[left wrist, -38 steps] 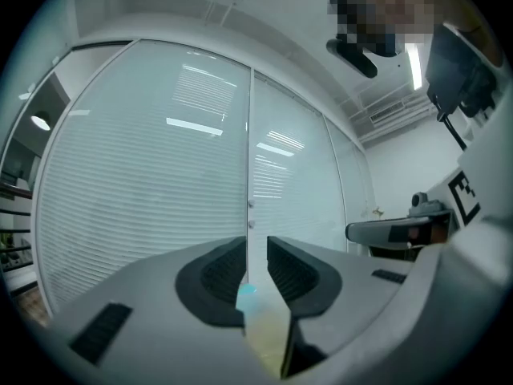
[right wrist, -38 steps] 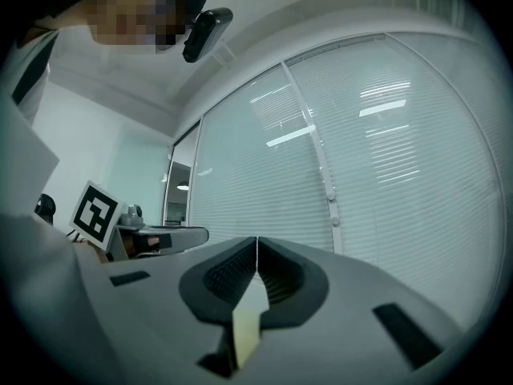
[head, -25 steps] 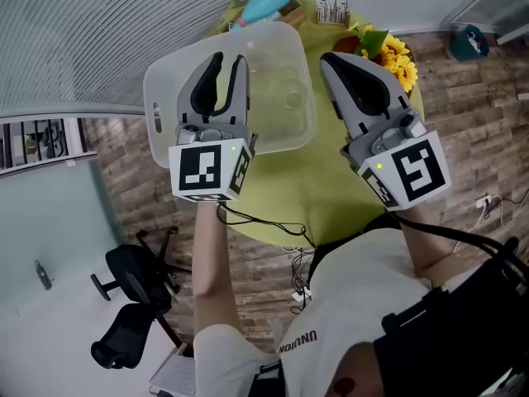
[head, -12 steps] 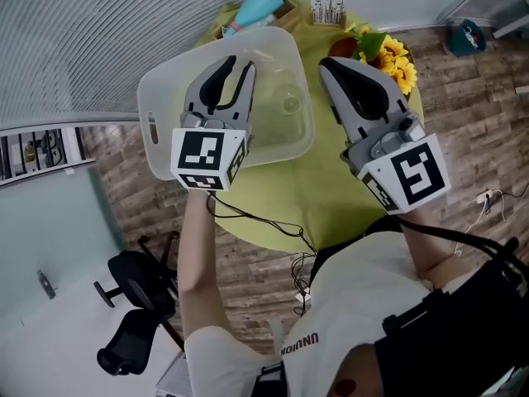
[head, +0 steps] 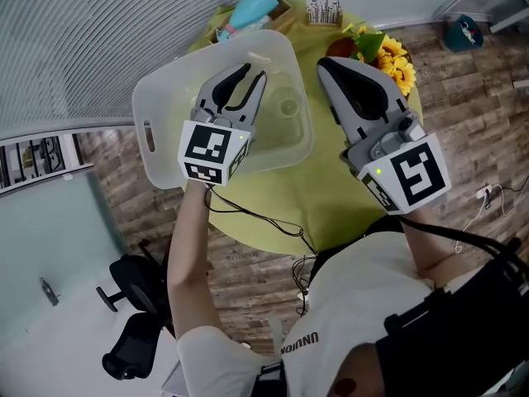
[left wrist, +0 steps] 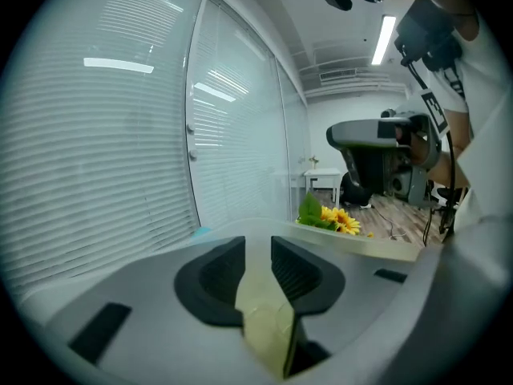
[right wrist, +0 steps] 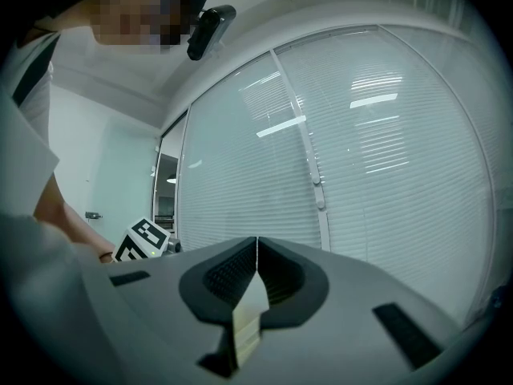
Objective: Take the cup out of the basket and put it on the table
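Note:
A clear cup (head: 289, 104) stands inside the translucent plastic basket (head: 157, 98) on the round green table (head: 326, 188). In the head view my left gripper (head: 252, 71) hangs over the basket's middle, just left of the cup, open with a narrow gap and nothing between its jaws. In the left gripper view the left gripper (left wrist: 258, 243) looks along the basket's pale rim (left wrist: 353, 243). My right gripper (head: 324, 63) is shut and empty, held above the table right of the basket. The right gripper view shows the right gripper (right wrist: 256, 243) facing window blinds.
Sunflowers (head: 388, 52) lie at the table's far right edge. At the far edge are a teal object (head: 252, 7) and a small white card stand (head: 324, 7). An office chair (head: 132, 304) and cables (head: 297, 288) are on the wood floor near the person.
My left gripper has moved right and further over the basket, turning towards the cup. The right gripper has stayed in place.

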